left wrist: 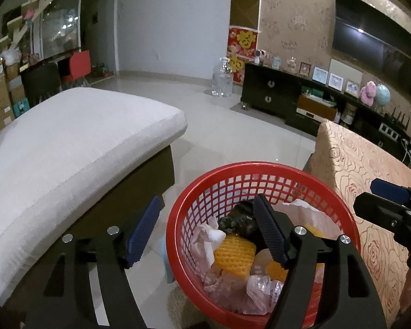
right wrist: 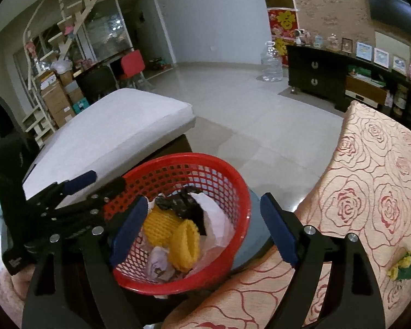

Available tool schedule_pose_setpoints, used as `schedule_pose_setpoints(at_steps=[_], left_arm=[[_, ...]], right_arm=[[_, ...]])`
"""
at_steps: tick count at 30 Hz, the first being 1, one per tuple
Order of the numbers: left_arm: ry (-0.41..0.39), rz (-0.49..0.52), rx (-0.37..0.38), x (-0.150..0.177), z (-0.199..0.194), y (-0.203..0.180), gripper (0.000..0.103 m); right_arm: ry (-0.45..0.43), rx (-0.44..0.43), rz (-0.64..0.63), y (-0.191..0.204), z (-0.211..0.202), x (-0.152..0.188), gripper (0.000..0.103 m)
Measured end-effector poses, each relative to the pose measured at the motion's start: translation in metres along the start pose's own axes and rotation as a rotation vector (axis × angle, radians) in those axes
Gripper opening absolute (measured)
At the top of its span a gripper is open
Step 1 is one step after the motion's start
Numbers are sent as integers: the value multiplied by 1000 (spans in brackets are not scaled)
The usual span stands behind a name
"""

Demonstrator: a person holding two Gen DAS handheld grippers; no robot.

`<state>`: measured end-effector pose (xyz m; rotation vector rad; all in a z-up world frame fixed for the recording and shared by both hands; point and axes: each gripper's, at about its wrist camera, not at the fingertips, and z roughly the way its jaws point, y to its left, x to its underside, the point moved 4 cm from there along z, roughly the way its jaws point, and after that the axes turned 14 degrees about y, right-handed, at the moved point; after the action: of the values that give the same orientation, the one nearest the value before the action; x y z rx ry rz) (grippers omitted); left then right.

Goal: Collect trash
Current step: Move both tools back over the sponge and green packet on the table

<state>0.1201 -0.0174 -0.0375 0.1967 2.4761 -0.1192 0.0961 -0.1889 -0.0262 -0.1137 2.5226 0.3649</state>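
A red mesh basket [left wrist: 260,167] [right wrist: 243,192] holds trash: yellow foam netting [left wrist: 234,255] [right wrist: 161,224], a crumpled black bag [left wrist: 235,219] [right wrist: 178,203], white tissue [left wrist: 205,235] and thin plastic bags [left wrist: 260,293]. My left gripper [left wrist: 208,230] is open and straddles the basket's left rim, one finger outside and one inside, with no pad pressing on it. My right gripper [right wrist: 202,230] is open over the basket's right side, and its pads touch nothing. Each gripper also shows in the other's view: the left gripper [right wrist: 96,183] at the basket's left rim, the right gripper [left wrist: 383,194] over the patterned cloth.
A white cushioned seat [left wrist: 76,148] [right wrist: 117,131] stands left of the basket. A table under rose-patterned cloth [left wrist: 370,181] [right wrist: 370,192] is on the right, with a small yellow-green item [right wrist: 402,268] on it. A grey round object [right wrist: 256,235] sits under the basket. A dark TV cabinet [left wrist: 271,93] and a big water bottle [left wrist: 222,79] stand across the tiled floor.
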Motion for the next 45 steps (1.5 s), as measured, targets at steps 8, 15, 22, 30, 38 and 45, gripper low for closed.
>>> schedule_pose_setpoints(at_steps=[8,15,22,30,38,45], left_arm=[[-29,22,10,1,-7,-8,73],[-52,40,25,1,-12,-14,75],[-67,62,52,4,-18,-27,78],[-72,104,84,7,-21,-51,79],[-89,154,120,14,-26,-76,80],[-82,222,170,23,-30,-115,81]], right_arm=[[-21,52,22,-17,-9,6,81],[-39,110,52,-37,-20,15,81],[-62,176,108,-66,-40,31,81],[-97,277,203,-112,-74,63,81],[-135,398,331,-162,-116,105,81],[-133,514,488,-217,-147,150,81]])
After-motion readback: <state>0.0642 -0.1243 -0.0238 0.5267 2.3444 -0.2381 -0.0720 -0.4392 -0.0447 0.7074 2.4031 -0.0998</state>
